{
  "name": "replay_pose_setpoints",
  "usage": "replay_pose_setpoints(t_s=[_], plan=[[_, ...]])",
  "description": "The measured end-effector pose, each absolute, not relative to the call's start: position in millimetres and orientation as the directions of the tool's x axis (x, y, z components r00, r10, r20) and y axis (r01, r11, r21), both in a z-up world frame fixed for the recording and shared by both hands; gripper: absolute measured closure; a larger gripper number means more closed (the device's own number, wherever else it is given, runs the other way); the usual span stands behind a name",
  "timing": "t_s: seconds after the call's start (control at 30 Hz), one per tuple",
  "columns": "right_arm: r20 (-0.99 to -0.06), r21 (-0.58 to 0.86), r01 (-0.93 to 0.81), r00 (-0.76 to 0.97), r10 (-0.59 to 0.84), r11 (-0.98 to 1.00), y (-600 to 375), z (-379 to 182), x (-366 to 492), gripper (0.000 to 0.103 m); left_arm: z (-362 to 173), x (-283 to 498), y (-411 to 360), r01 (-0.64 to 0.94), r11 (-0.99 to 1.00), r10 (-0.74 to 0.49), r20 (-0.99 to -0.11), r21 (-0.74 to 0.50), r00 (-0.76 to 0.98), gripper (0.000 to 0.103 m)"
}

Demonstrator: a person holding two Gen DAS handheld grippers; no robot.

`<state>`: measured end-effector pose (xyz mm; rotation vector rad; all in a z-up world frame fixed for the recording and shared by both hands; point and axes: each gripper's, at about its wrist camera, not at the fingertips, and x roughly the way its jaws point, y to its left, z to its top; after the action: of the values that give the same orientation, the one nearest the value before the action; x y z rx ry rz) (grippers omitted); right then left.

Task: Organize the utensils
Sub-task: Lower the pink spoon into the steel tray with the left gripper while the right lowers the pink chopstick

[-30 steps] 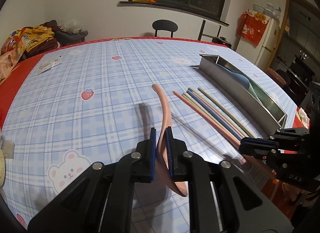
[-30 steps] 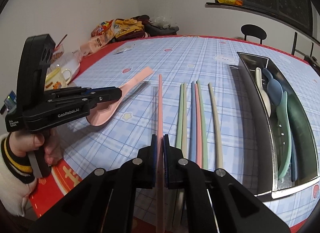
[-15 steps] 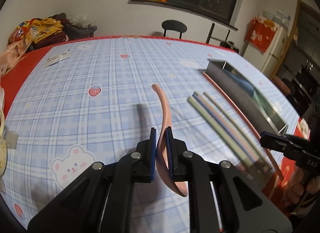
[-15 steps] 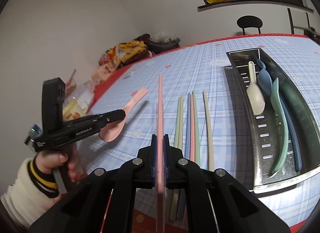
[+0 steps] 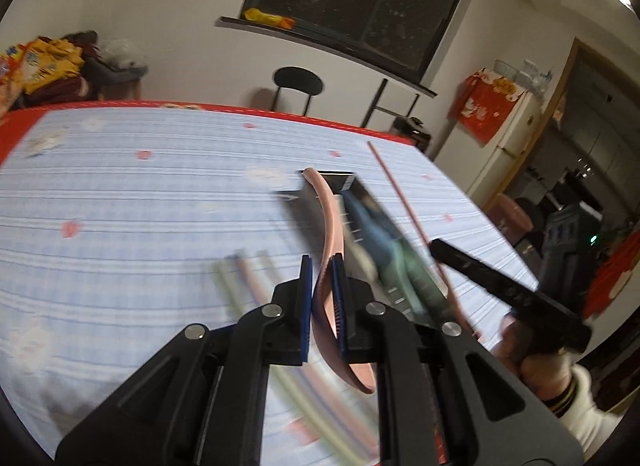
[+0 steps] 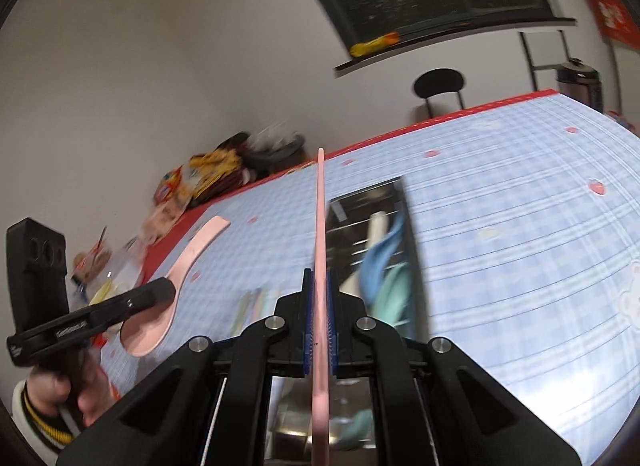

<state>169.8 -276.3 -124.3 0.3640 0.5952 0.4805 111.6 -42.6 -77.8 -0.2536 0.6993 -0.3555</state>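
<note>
My left gripper [image 5: 321, 266] is shut on a pink spoon [image 5: 330, 221], held above the table with its handle pointing toward the steel tray [image 5: 348, 181]. From the right wrist view the same pink spoon [image 6: 192, 258] hangs in that left gripper [image 6: 170, 290] at the left. My right gripper [image 6: 318, 280] is shut on a pink chopstick [image 6: 320, 225], which points over the near end of the steel tray [image 6: 404, 225]. Pale, blue and green spoons [image 6: 384, 266] lie inside the tray. Several pastel chopsticks [image 5: 248, 278] lie on the cloth, blurred.
A blue checked tablecloth [image 5: 140, 205] with a red border covers the table. Snack bags and clothes [image 5: 44, 61] are piled at the far left corner. A black chair [image 5: 298, 83] stands beyond the table. A person's hand and striped cuff [image 6: 60, 406] hold the left tool.
Both grippers have lifted and swung right toward the steel tray, carrying the pink spoon and the pink chopstick. The tray now sits straight ahead of both; the pictures are motion-blurred.
</note>
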Motion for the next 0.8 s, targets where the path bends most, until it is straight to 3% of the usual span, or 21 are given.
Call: replay_pose_setpoints(t_s=[0.27, 0.8], plan=[[-0.482, 0.496, -0.265, 0.709, 0.516, 0.827, -293, -146, 185, 0.097, -92, 154, -100, 0.214, 0.907, -0.405, -0.612, -0.363, 0.679, 0.090], [-0.513, 0.510, -0.222, 0.697, 0.501, 0.831, -299, -153, 188, 0.096, -115, 207, -138, 0.188, 0.961, -0.275, -0.701, -0.200, 0.658, 0.090]])
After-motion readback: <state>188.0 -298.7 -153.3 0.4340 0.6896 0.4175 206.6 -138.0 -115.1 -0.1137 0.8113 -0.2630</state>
